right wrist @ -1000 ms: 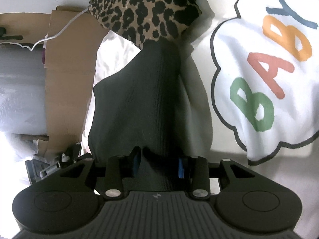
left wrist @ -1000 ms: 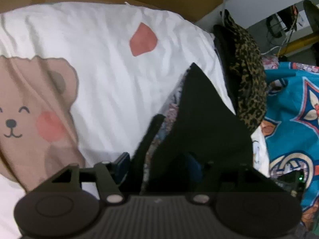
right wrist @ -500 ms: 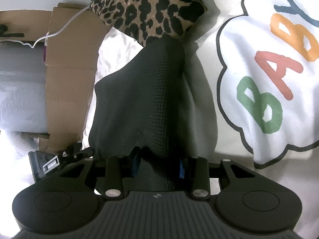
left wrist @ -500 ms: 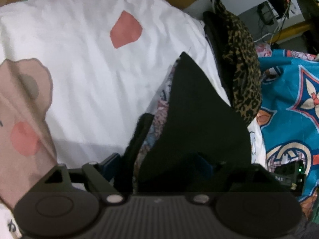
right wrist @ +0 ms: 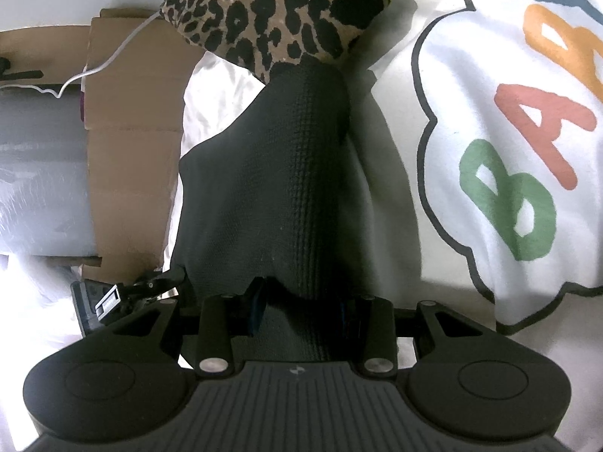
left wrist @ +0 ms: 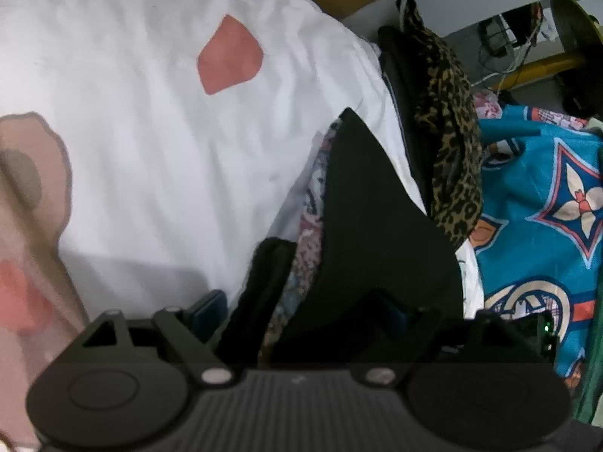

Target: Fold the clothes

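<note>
Black garment (right wrist: 279,173) clamped by both grippers, fingers mostly hidden

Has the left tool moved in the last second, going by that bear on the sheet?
Yes. The left tool has shifted right: the bear print slid toward the view's left edge.

The black garment (right wrist: 286,173) is knitted cloth with a bumpy waffle feel, dull and not shiny. In the left wrist view its inside (left wrist: 312,203) shows a thin printed lining. The white bedsheet (left wrist: 150,150) is soft cotton-like cloth, a bit wrinkly (with flat printed pictures on it). The leopard cloth (right wrist: 275,11) looks soft and matt. The cardboard (right wrist: 128,150) is brown, dull and papery. The right gripper (right wrist: 301,309) is matt black plastic with ridges and small shiny metal screws (right wrist: 211,363).
</note>
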The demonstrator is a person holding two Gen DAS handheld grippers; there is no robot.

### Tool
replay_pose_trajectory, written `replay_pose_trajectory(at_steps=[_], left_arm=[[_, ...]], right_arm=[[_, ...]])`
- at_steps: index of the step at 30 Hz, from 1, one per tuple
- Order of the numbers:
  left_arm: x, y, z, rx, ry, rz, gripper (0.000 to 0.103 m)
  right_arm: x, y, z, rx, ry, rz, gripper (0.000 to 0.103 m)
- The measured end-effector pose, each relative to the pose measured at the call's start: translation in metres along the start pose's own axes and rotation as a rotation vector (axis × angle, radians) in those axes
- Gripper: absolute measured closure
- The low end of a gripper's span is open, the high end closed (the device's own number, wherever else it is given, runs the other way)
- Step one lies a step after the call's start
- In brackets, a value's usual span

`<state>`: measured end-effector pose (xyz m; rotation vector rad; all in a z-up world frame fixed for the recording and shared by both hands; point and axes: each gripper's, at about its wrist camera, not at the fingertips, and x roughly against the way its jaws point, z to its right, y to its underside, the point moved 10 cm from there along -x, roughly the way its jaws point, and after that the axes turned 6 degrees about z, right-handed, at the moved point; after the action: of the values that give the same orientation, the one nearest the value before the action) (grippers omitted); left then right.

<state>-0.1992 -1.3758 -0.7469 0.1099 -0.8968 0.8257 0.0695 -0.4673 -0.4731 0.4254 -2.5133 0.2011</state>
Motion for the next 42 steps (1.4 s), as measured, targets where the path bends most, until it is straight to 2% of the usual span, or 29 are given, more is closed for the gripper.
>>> replay_pose_trajectory(at_steps=[1, 4, 7, 14, 22, 26, 29, 34, 36, 37, 38, 41, 42], left_arm=[[-0.009, -0.004, 0.004, 0.001, 0.006, 0.0, 0.018], [-0.048, -0.018, 0.026, 0.016, 0.048, -0.01, 0.032], [-0.077, -0.028, 0.053, -0.016, 0.077, -0.007, 0.032], [-0.138, -0.047, 0.08, -0.026, 0.06, -0.012, 0.032], [-0.205, -0.068, 0.106, -0.024, 0.041, -0.022, 0.028], [-0.242, -0.08, 0.111, -0.019, 0.056, -0.018, 0.025], [-0.254, -0.084, 0.116, -0.023, 0.088, -0.031, 0.019], [-0.263, -0.082, 0.125, -0.064, 0.134, -0.072, 0.019], [-0.262, -0.082, 0.124, -0.069, 0.143, -0.08, 0.024], [-0.261, -0.082, 0.124, -0.072, 0.145, -0.084, 0.031], [-0.26, -0.081, 0.122, -0.075, 0.144, -0.085, 0.037], [-0.255, -0.078, 0.12, -0.084, 0.141, -0.079, 0.047], [-0.254, -0.077, 0.12, -0.093, 0.139, -0.076, 0.049]], right_arm=[[-0.001, 0.0, 0.0, 0.002, 0.001, -0.001, 0.065], [-0.001, 0.0, -0.003, 0.01, 0.002, 0.001, 0.065], [0.001, -0.002, -0.01, 0.02, -0.015, 0.014, 0.065], [0.013, -0.002, -0.024, 0.041, -0.059, 0.027, 0.065], [0.017, 0.001, -0.008, 0.023, -0.027, 0.032, 0.065], [0.02, 0.002, 0.006, -0.011, -0.015, 0.036, 0.065], [0.02, 0.002, 0.011, -0.027, -0.027, 0.034, 0.066], [0.014, 0.004, 0.009, -0.026, -0.035, 0.023, 0.066], [0.01, 0.005, 0.006, -0.02, -0.033, 0.017, 0.066], [0.008, 0.006, 0.004, -0.016, -0.031, 0.015, 0.066], [0.005, 0.006, 0.0, -0.011, -0.028, 0.014, 0.07], [0.002, 0.008, -0.008, 0.035, -0.017, 0.005, 0.084], [0.003, 0.009, -0.012, 0.056, -0.011, 0.003, 0.086]])
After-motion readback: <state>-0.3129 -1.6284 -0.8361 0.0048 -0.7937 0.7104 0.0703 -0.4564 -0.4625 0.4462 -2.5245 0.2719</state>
